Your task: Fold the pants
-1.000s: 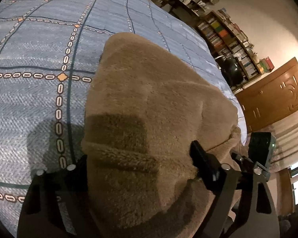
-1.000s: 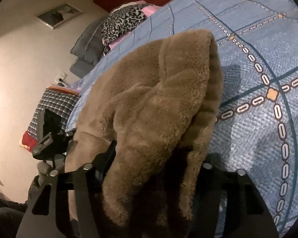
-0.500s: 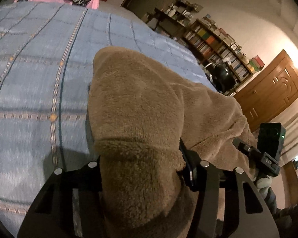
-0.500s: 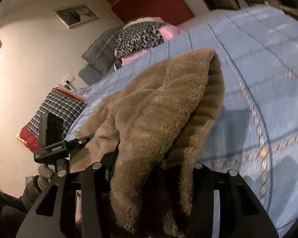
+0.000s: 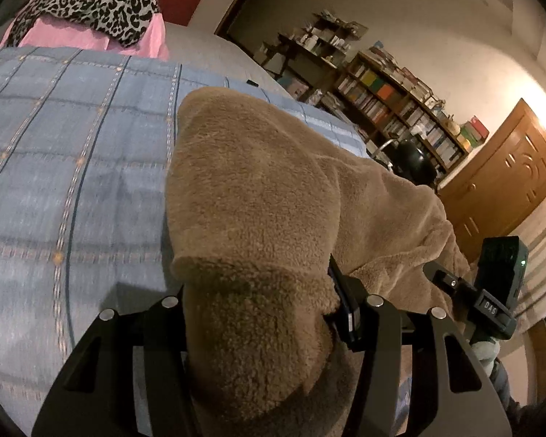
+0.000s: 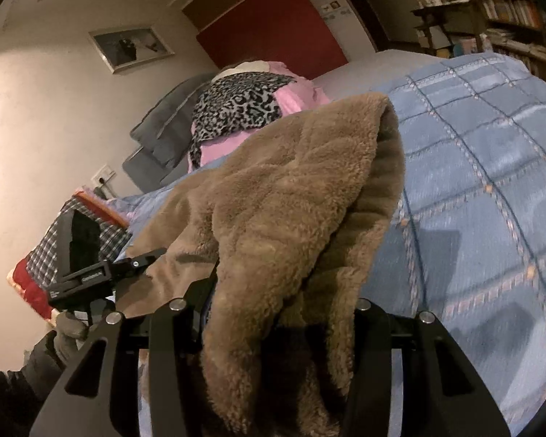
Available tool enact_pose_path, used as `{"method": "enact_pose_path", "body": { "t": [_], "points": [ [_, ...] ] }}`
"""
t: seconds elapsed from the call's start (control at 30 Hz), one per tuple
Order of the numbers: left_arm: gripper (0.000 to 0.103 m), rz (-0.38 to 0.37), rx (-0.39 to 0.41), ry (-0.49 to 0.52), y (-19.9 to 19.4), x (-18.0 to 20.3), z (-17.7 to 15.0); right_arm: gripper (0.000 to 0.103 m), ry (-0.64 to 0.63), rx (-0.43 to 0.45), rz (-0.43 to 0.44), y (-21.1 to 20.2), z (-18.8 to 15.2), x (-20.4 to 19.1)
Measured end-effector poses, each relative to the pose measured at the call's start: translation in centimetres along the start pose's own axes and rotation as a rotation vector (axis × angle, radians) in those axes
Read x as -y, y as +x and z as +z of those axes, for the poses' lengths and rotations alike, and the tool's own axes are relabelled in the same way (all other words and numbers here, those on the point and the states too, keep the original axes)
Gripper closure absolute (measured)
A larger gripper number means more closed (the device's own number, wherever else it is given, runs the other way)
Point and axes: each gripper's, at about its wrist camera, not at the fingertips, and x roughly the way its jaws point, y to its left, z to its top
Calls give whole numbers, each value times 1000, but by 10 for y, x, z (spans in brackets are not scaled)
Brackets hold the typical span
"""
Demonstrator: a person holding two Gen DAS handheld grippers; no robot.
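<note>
Blue bedspread [image 5: 72, 182] beneath gripper-held pants [image 5: 258, 196]

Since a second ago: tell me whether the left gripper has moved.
Yes. The left gripper, shut on the brown pants, has tipped upward: the leopard-print cloth and the red wall now show above the blue bedspread.
</note>
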Motion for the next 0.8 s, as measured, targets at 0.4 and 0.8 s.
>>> {"method": "enact_pose_path", "body": {
  "t": [0.4, 0.8],
  "points": [
    [47, 58, -16, -16, 90, -43, 50, 57, 0, -53, -59, 84, 50, 62],
    [26, 116, -75, -31, 123, -72, 48, 39, 50, -109, -125, 104, 41, 95]
  ]
}}
